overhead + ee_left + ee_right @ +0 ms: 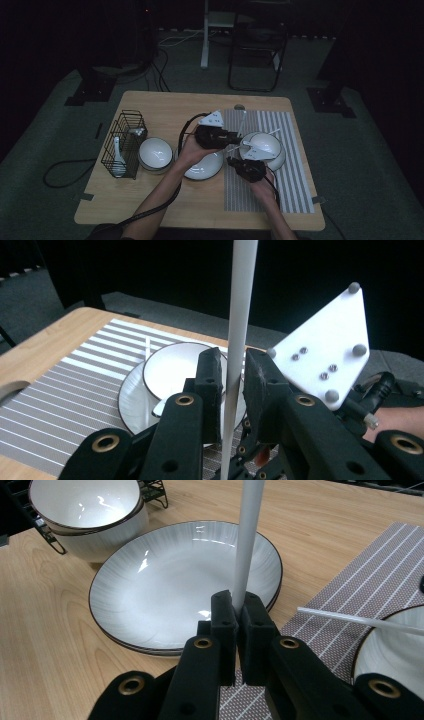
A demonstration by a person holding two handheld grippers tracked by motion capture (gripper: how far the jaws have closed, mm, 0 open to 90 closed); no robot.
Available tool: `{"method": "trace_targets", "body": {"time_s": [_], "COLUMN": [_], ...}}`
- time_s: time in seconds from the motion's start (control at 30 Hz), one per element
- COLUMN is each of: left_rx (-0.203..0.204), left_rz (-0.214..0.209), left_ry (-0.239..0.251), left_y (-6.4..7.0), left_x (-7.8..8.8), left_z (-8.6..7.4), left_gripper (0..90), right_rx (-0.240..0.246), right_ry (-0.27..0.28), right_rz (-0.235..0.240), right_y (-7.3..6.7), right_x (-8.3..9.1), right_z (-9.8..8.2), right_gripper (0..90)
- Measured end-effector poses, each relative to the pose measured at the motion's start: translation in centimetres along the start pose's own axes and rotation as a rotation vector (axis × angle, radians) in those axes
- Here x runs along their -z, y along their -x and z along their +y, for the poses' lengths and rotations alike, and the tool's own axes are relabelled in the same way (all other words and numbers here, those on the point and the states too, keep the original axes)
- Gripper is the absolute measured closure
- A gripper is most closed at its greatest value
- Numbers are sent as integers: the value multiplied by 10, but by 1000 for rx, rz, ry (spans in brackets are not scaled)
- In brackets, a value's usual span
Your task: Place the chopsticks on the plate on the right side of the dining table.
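On the table [150, 200], a striped mat [290, 170] is spread at the right, and a wire rack [125, 142] stands at the left with a bowl [155, 152] just beside it. Near the middle, a wide plate [165, 585] is set, and a second bowl [172, 365] is stacked on a plate at the mat's far side. Above the wide plate the left gripper [232, 370] is held; its jaws are nearly together, and a white chopstick [239, 325] is seen upright between them, touching the pads, though whether it is firmly pinched cannot be told. At the mat's near edge the right gripper [239, 611] is held, its jaws clamped on a second chopstick [248, 540], which rises from the pads over the wide plate. Another thin white stick [360, 620] is seen lying level beside the second bowl's rim.
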State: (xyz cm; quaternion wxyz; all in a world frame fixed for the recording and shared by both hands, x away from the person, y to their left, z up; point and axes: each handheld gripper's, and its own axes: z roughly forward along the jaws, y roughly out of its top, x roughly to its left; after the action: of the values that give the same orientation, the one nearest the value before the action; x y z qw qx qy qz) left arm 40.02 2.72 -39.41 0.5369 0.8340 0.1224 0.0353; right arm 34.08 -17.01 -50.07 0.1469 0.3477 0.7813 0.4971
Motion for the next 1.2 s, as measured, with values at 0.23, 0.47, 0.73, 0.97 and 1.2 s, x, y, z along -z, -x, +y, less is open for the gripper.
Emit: {"method": "trace_targets", "body": {"time_s": [0.23,0.47,0.73,0.97,1.2], "left_rx": [18,33,58,44,44], "left_rz": [-20,-41,-58,-56,-30], "left_ry": [-2,-13,-19,-7,7], "left_y": [-3,-5,-8,-7,-8], "left_x": [-3,-12,-22,-22,-19], "left_z": [-11,-27,-38,-38,-37], "left_gripper": [777,778,792,844,859], "right_rx": [-11,-16,-17,-21,-32], "right_ry": [7,11,5,5,21], "right_rz": [-7,-11,-10,-9,6], "right_y": [2,2,2,2,2], "right_x": [2,2,2,2,4], "right_z": [0,1,1,0,1], "right_gripper": [871,871,871,871,853]}}
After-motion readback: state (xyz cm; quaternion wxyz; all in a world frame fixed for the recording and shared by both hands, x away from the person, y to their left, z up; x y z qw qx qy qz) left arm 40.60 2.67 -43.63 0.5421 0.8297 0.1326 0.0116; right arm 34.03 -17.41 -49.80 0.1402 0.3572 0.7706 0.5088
